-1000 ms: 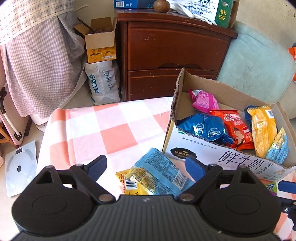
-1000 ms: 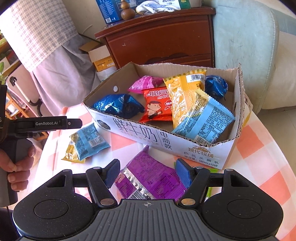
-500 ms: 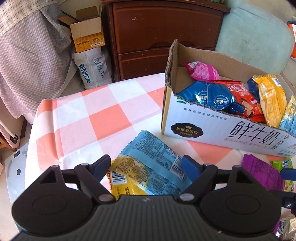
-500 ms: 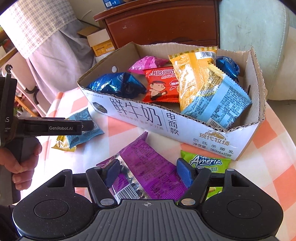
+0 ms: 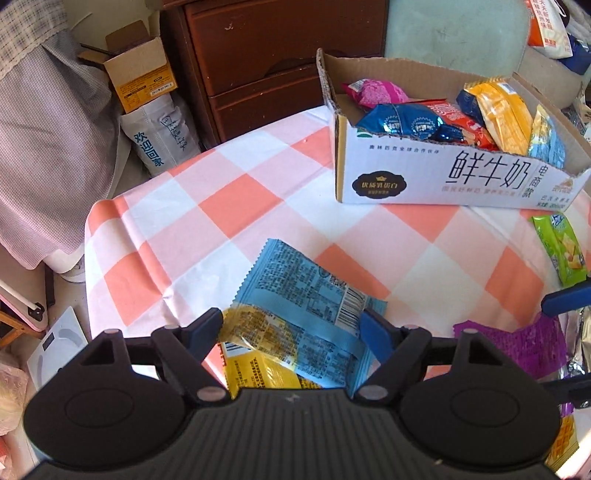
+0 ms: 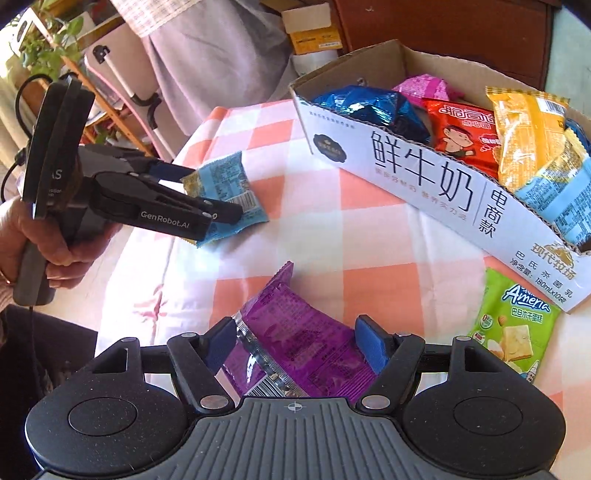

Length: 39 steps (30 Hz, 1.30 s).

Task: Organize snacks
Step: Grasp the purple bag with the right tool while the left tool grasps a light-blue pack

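A cardboard milk box on the checked tablecloth holds several snack packets. My left gripper is open, its fingers either side of a light blue packet that lies over a yellow packet. My right gripper is open around a purple packet lying on the cloth. A green Ameria packet lies beside the box's front corner.
The table drops off at the left and far sides. Beyond stand a dark wooden dresser, a small open carton on a white bag and a cloth-draped stand. A pale green cushion lies behind the box.
Both grippers have come lower and closer to the table. The blue packet now lies between the left fingers and the purple packet between the right fingers. Both stay open.
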{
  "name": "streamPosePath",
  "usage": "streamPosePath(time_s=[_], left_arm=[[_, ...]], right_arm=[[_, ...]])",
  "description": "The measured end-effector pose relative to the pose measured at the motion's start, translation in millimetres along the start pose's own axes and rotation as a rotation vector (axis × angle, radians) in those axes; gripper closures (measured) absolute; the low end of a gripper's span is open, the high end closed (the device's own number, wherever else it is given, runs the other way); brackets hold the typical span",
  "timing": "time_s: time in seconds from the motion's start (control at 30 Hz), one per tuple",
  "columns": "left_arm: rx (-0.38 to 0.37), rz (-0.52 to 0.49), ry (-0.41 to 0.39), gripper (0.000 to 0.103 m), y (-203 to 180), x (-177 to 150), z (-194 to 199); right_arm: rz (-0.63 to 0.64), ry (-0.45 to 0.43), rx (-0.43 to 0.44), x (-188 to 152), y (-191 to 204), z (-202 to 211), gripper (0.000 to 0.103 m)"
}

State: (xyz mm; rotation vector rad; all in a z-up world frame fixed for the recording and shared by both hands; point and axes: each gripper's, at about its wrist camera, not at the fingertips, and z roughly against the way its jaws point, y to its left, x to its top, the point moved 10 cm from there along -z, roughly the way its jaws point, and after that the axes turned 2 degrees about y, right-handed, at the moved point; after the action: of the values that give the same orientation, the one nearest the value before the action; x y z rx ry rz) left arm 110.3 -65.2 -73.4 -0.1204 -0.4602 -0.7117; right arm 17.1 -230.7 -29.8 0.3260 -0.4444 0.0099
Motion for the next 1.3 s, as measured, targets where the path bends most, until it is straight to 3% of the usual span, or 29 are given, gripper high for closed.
streamPosePath(time_s=[0.2, 0.37, 0.47, 0.6, 0.73, 0.9, 1.3], left_arm=[[0.003, -0.001, -0.043, 0.023, -6, 8, -6], [-0.059, 0.043, -0.075, 0.039, -20, 19, -6], [-0.060, 0.078, -0.112, 0.046, -21, 28, 0], [-0.053, 0.146, -0.100, 0.046, -15, 31, -3], [-0.100, 0.197, -0.073, 0.037, -17, 30, -9], [-0.079, 0.160, -0.040, 0.029, -27, 28, -17], [0.014, 0.206, -0.009, 0.012, -32, 39, -36]], right_arm=[[0.052, 0.010, -0.041, 2, 6, -8, 0.025], [0.081, -0.001, -0.124, 4, 0, -11, 0.025], [0.032, -0.032, -0.186, 8, -16, -6, 0.025], [-0.019, -0.061, -0.147, 10, -23, 6, 0.025], [0.063, -0.051, -0.071, 5, -4, 10, 0.021], [0.214, -0.019, -0.037, -7, 22, 4, 0.017], [0.399, -0.011, -0.110, -16, 36, -18, 0.011]])
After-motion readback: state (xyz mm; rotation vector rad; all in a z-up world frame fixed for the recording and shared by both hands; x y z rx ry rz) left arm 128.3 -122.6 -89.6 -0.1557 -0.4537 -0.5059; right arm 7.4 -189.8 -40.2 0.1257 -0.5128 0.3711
